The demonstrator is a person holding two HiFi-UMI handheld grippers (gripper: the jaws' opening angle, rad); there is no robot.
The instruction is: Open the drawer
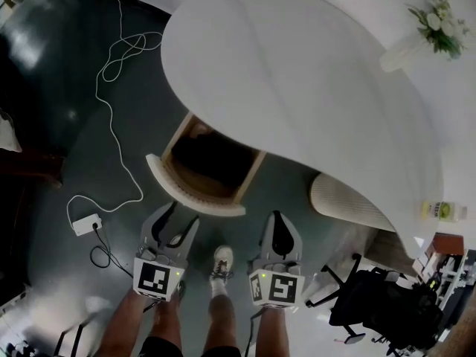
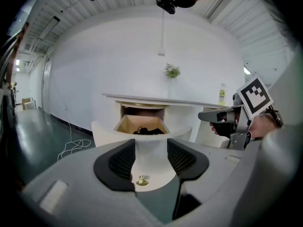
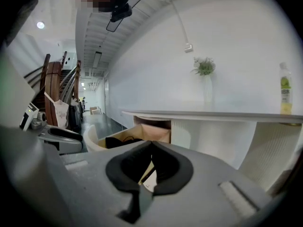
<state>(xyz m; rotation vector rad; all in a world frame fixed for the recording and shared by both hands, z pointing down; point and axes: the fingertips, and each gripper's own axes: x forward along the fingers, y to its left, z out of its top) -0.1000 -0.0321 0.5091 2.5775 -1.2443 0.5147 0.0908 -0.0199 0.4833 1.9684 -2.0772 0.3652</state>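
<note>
Head view looks steeply down on your two claws side by side above the dark floor [image 1: 67, 147], just in front of the drawer [image 1: 186, 192]. The drawer stands pulled out from under the curved white counter [image 1: 297, 73], its wooden inside uncovered. Your left claw [image 1: 183, 214] has its jaws wide apart with nothing between them; in the left gripper view [image 2: 151, 148] the drawer's white front and its small brass knob [image 2: 141, 179] show through the gap, apart from the pads. A dark bundle [image 2: 149, 131] lies inside the drawer [image 2: 124, 125]. Your right claw [image 1: 277, 218] has its jaws together at the tips and holds nothing, as the right gripper view [image 3: 151, 145] shows. On the counter stand a vase of flowers [image 1: 435, 24] and a bottle [image 1: 444, 211]. A white cable [image 1: 111, 65] winds over the floor to a power strip [image 1: 85, 224].
</note>
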